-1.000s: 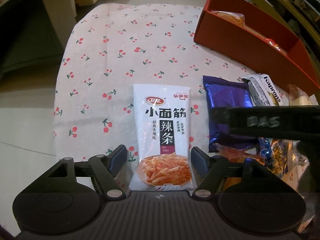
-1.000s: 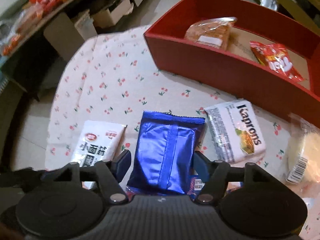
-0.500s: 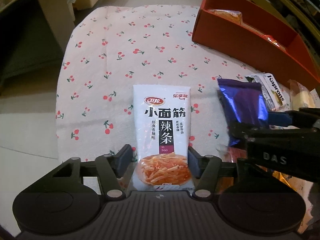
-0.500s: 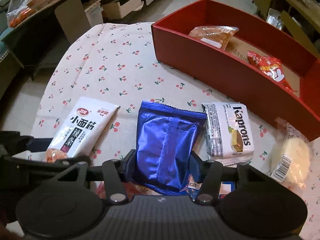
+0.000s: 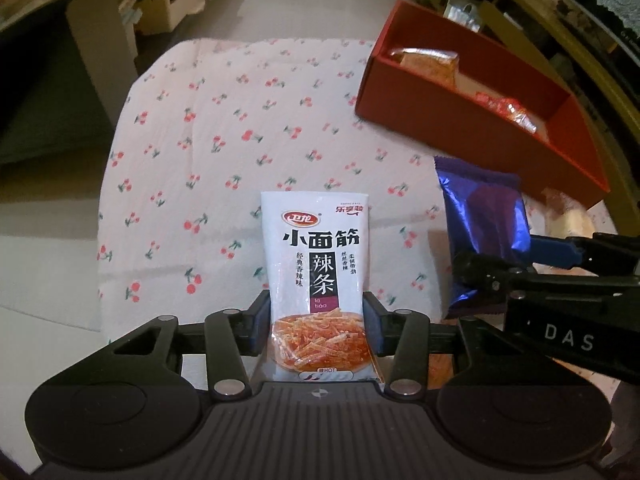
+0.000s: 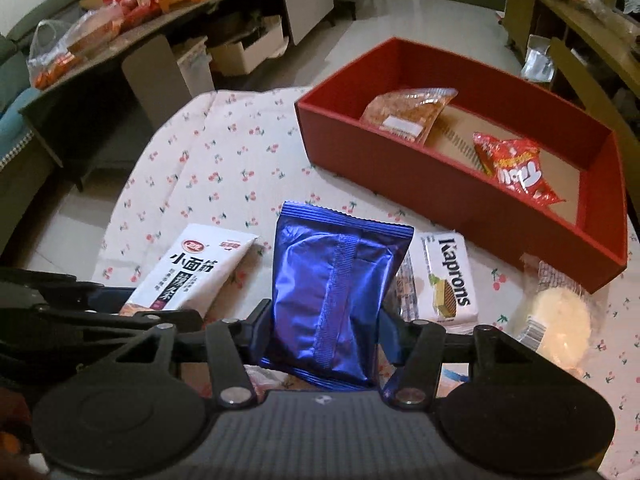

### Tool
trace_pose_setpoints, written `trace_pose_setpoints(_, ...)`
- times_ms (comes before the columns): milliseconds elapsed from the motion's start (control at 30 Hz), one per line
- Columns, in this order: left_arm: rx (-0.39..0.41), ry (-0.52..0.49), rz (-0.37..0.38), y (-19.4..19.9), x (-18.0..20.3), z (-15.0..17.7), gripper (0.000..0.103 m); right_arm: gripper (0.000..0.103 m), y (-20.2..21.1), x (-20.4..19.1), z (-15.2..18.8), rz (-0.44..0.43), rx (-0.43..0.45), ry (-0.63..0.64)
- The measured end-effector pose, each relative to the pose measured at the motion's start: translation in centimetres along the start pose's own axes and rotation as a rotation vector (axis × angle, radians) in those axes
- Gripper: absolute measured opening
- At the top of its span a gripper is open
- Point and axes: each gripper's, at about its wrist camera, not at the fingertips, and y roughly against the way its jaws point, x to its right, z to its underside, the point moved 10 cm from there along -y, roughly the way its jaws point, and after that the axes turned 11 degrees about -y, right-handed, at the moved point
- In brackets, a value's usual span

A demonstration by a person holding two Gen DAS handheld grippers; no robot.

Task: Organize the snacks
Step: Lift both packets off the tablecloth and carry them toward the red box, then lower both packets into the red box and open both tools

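Above the table's near edge, both grippers grasp packets — left gripper [image 5: 316,316] the white packet [image 5: 316,264], right gripper [image 6: 320,332] the blue packet [image 6: 336,300] — likely bound for the red box [image 6: 420,176].

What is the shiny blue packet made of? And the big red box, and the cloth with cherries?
The blue snack packet looks like glossy metallised plastic film: it glints, creases, and has a crimped back seam. The red box seems to be matte cardboard, with thin stiff walls and a brown floor, though I can't be sure. The cherry tablecloth looks like soft cotton-type fabric, showing fold lines.
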Motion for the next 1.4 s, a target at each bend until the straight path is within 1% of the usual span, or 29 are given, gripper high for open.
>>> trace_pose_setpoints(67, -0.002, -0.01, 0.0, -0.1, 0.1, 0.1, 0.054, 0.06, 0.2, 0.2, 0.0, 0.0, -0.001, 0.0)
trace_pose_setpoints(233, -0.039, -0.022, -0.007, -1.3, 0.3, 1.0, 0.053, 0.06, 0.0, 0.9, 0.3, 0.008, -0.01, -0.01)
trace_pose_setpoints(433, -0.02, -0.03, -0.005, -1.0, 0.6, 0.5, 0.053, 0.06, 0.3, 1.1, 0.1, 0.006, -0.003, -0.014)
trace_pose_setpoints(533, -0.034, -0.036, -0.008, -1.6, 0.7, 0.7, 0.055, 0.06, 0.1, 1.3, 0.4, 0.012, -0.013, -0.014)
trace_pose_setpoints(633, -0.048, -0.038, -0.013, -2.2, 1.0, 0.8, 0.063, 0.06, 0.0, 1.3, 0.4, 0.012, -0.016, -0.017)
trace_pose_setpoints(667, -0.053, -0.04, -0.017, -2.5, 1.1, 0.8, 0.063, 0.06, 0.1, 1.3, 0.3, 0.01, -0.015, -0.015)
trace_pose_setpoints(767, -0.047, -0.079, -0.047, -2.6, 1.4, 0.8, 0.061, 0.06, 0.3, 1.2, 0.3, 0.006, -0.009, -0.011)
trace_pose_setpoints(800, -0.045, -0.085, -0.057, -2.5, 1.4, 0.9, 0.06, 0.06, 0.4, 1.2, 0.2, 0.007, -0.006, -0.011)
trace_pose_setpoints(833, -0.045, -0.089, -0.066, -2.5, 1.3, 0.9, 0.056, 0.06, 0.5, 1.3, 0.2, 0.007, -0.004, -0.011)
trace_pose_setpoints(933, -0.041, -0.061, -0.051, -2.1, 1.0, 1.0, 0.053, 0.06, 0.9, 1.7, 0.1, 0.009, 0.006, -0.016)
trace_pose_setpoints(1033, -0.026, -0.039, -0.042, -1.6, 0.9, 0.6, 0.053, 0.06, 1.3, 2.1, 0.0, 0.008, 0.015, -0.021)
trace_pose_setpoints(1100, -0.009, -0.024, -0.02, -1.0, 1.1, 0.2, 0.053, 0.06, 1.5, 2.2, -0.2, 0.006, 0.024, -0.025)
trace_pose_setpoints(1333, 0.062, -0.016, 0.038, 1.0, 2.4, -1.8, 0.053, 0.06, 2.4, 2.1, -1.2, -0.011, 0.055, -0.04)
trace_pose_setpoints(1400, 0.077, -0.021, 0.044, 1.3, 2.8, -2.5, 0.052, 0.06, 2.9, 2.3, -1.6, -0.014, 0.07, -0.051)
